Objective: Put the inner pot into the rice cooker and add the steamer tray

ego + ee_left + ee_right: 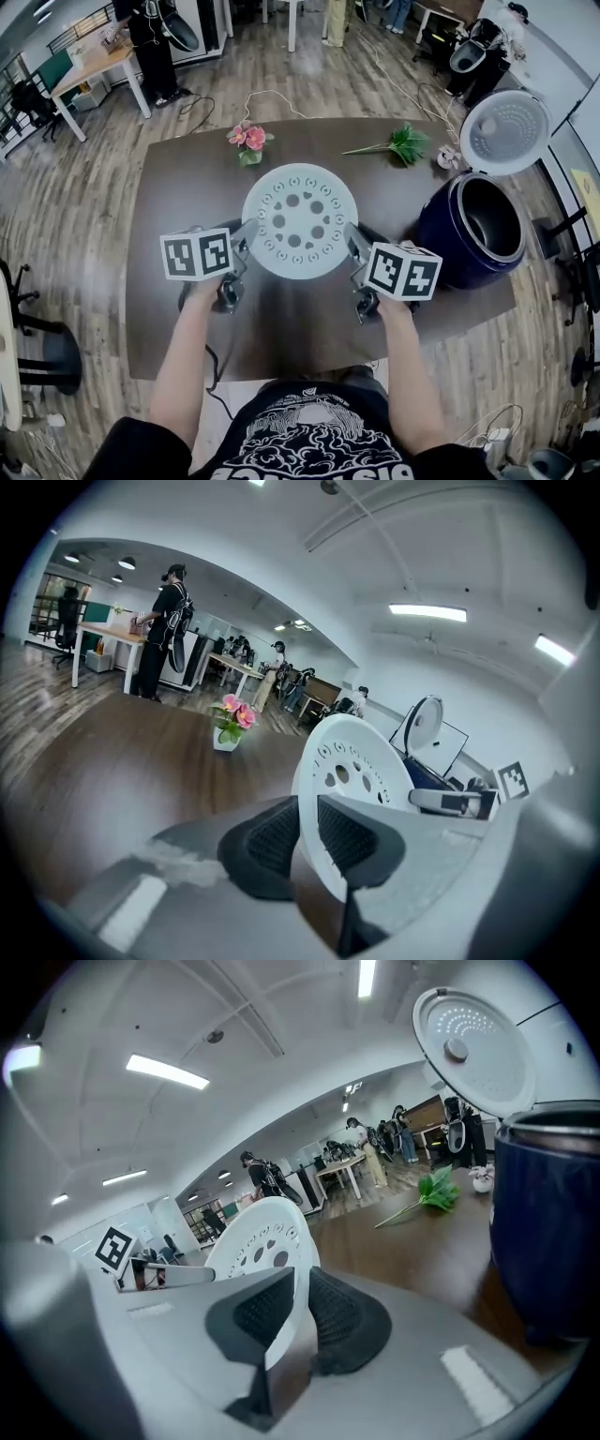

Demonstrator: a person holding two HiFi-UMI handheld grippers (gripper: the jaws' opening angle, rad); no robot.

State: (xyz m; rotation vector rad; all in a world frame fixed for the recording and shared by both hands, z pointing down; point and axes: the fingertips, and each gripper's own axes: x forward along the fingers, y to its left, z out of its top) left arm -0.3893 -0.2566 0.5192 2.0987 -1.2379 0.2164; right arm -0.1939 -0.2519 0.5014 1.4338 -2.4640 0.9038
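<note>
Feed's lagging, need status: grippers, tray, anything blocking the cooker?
Left gripper, right gripper both shut on steamer tray, opposite rims, tray held above table. Rice cooker open, lid up. Nothing between tray and cooker.

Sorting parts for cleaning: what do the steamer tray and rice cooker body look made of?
The steamer tray is probably plastic: matte white, thin, moulded holes. The rice cooker body is smooth dark blue, plastic or painted metal, unclear which.
</note>
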